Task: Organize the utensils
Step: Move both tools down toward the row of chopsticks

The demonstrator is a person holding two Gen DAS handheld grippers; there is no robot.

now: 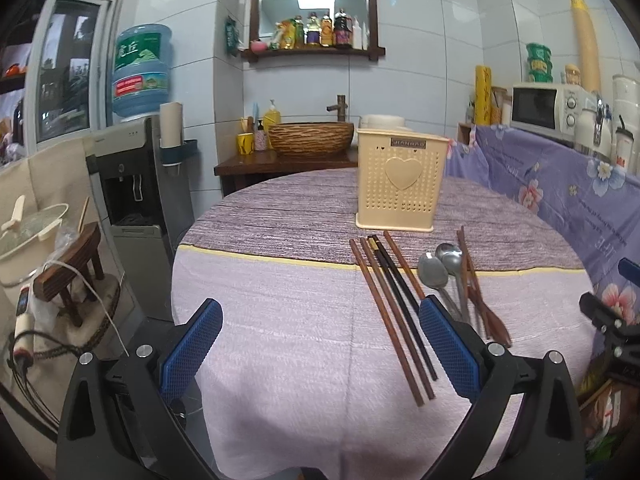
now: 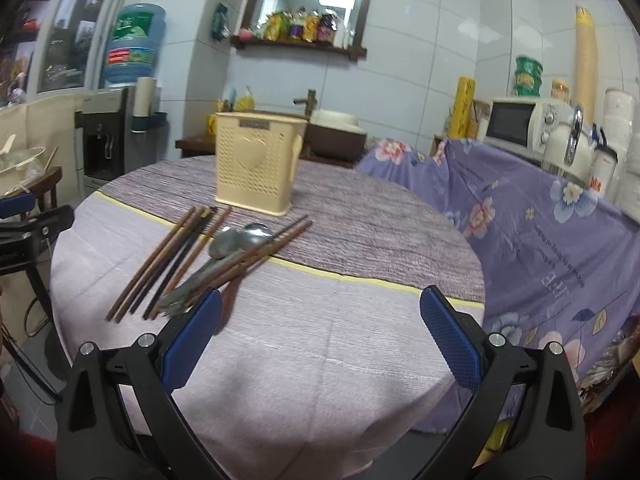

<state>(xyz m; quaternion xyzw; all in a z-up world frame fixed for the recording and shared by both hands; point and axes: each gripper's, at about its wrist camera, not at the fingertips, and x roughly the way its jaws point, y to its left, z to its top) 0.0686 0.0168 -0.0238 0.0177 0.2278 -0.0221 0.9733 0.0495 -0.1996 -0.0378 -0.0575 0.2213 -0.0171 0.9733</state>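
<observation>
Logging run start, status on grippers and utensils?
Left gripper open, empty. Right gripper open, empty. Chopsticks and spoons loose on table; holder upright behind them. Path clear.

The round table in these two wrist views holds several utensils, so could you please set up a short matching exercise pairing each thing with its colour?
Things:
1. utensil holder
2. spoons
3. gripper pads
4. microwave

Colours:
A. blue
B. white
C. cream
D. silver

Pairs: 1-C, 2-D, 3-A, 4-B
</observation>
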